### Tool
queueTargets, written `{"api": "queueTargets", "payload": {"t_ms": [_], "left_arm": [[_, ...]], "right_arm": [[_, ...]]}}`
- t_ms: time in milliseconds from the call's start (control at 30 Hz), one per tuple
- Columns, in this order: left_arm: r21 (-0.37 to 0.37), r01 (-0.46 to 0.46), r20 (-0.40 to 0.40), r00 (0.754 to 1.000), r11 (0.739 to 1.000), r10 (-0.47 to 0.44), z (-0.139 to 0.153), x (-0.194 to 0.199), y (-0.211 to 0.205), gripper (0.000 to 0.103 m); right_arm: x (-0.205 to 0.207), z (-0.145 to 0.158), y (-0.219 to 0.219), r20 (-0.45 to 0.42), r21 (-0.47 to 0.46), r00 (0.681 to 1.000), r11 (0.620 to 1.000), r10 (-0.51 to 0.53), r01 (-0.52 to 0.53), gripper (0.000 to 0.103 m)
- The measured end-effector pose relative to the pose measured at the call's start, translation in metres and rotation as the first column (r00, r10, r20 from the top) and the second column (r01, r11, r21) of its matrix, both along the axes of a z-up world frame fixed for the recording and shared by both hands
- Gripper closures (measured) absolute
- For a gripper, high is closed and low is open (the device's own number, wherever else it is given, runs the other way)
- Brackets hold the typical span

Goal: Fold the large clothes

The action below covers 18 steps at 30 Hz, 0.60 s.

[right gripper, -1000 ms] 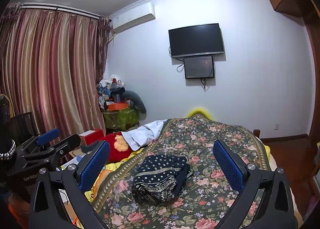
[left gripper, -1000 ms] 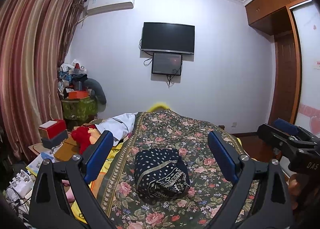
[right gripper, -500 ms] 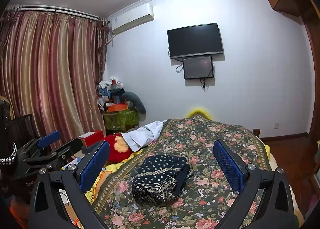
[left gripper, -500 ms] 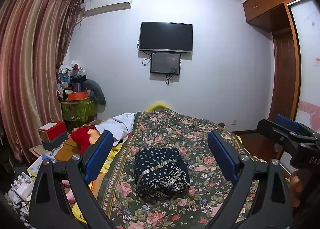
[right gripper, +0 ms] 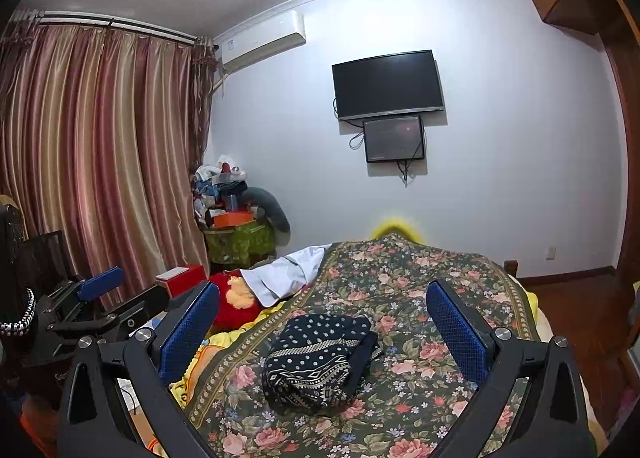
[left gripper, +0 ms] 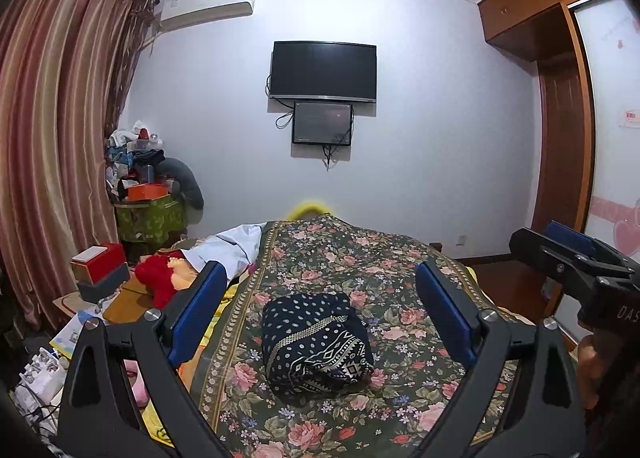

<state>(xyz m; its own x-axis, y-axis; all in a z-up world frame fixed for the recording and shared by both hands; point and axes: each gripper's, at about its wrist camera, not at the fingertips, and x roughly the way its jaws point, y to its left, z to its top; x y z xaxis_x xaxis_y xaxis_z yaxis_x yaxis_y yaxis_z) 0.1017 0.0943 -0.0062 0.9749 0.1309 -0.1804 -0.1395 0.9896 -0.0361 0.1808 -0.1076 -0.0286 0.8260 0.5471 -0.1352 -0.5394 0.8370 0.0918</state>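
A: What is noted as changed over the last second?

B: Very little. The folded garment [left gripper: 316, 342] is found in the same place on the floral bedspread [left gripper: 400, 258], and both views are framed almost as they were, with only a slight drift of the left wrist camera. No cloth has been lifted or shifted.

A: What is meant by that for the task?

B: The bundle is seen compact, patterned border outward, nothing trailing. It is judged that folding of this piece is finished and that a pause has been reached, either the end or a wait for another garment. A white garment [right gripper: 288, 274] is seen beyond the left fingers at the bed's far-left side, partly covered; whether it is next cannot be told.

A: How are the fingers set?

B: The left gripper [left gripper: 320, 306] is held with its fingers spread wide and nothing between them but air; the bundle is seen ahead of and between the fingertips, well clear of both pads. The right gripper [right gripper: 324, 322] is likewise spread and empty, the bundle ahead and slightly nearer its left finger.

A: And the pose?

B: Both tools are held above the near end of the bed, side by side, pointed forward along the bed and tipped a little downward. Each is caught at the edge of the other's view. Nothing is touched.
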Motion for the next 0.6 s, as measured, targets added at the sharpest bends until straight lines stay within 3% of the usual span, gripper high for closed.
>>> {"api": "queueTargets", "payload": {"t_ms": [600], "left_arm": [[0.002, 0.015, 0.007, 1.0, 1.0, -0.015, 0.0021, -0.002, 0.0009, 0.005]], "right_arm": [[-0.002, 0.0058, 0.0073, -0.004, 0.006, 1.0, 1.0, -0.012, 0.012, 0.0]]}}
